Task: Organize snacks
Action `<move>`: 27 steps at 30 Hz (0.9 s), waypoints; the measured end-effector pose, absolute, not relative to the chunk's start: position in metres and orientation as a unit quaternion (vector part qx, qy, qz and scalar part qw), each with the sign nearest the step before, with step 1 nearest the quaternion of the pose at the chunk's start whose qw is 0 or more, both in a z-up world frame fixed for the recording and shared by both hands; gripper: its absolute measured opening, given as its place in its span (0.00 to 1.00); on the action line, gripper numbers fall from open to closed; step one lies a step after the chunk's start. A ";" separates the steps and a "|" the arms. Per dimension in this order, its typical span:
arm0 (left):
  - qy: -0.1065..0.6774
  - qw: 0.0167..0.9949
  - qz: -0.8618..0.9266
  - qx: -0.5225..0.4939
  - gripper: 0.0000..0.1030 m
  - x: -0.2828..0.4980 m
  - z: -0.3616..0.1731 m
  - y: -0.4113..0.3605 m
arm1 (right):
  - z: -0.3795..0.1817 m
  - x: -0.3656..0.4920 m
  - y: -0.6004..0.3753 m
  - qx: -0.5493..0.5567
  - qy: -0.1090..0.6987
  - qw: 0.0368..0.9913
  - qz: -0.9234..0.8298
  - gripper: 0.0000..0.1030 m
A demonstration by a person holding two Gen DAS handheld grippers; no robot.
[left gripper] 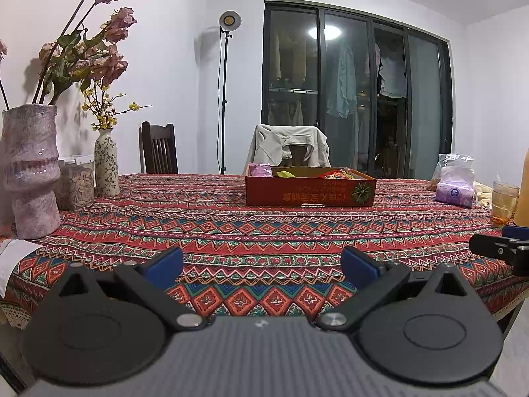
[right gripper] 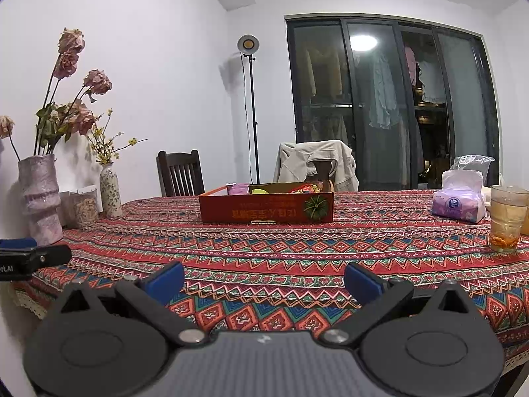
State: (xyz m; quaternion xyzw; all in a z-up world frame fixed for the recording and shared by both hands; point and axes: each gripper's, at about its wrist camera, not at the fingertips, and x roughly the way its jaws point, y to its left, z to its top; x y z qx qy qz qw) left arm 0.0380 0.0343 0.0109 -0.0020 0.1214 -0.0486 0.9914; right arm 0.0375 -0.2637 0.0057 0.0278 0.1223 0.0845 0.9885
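Both tongs (left gripper: 261, 269) (right gripper: 264, 281) empty, agape; box (right gripper: 266, 206) lettering upside-down, unreadable.

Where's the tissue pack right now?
In both wrist views the tissue pack sits on the table's far right, between the snack box and the drinking glass.

Snacks (right gripper: 274, 188) mostly hidden behind box (right gripper: 264, 210) wall; orange bottle (left gripper: 523, 192) cut by frame edge; box print too small to read.

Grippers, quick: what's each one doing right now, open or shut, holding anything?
Left gripper: open, fingers wide apart, nothing held, above the tablecloth.
Right gripper: open, fingers wide apart, nothing held.
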 end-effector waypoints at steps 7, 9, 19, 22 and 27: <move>0.122 0.991 -0.049 -0.001 1.00 0.038 0.011 0.034 | 0.006 0.037 -0.264 0.028 0.122 0.989 0.084 1.00; 0.122 0.991 -0.049 -0.002 1.00 0.038 0.011 0.034 | 0.006 0.037 -0.264 0.029 0.122 0.989 0.084 1.00; 0.123 0.991 -0.054 0.001 1.00 0.040 0.012 0.036 | 0.006 0.038 -0.266 0.031 0.121 0.989 0.085 1.00; 0.119 0.992 -0.049 0.006 1.00 0.040 0.012 0.036 | 0.006 0.038 -0.266 0.031 0.122 0.988 0.085 1.00; 0.119 0.992 -0.053 0.003 1.00 0.040 0.012 0.038 | 0.006 0.038 -0.266 0.031 0.121 0.988 0.087 1.00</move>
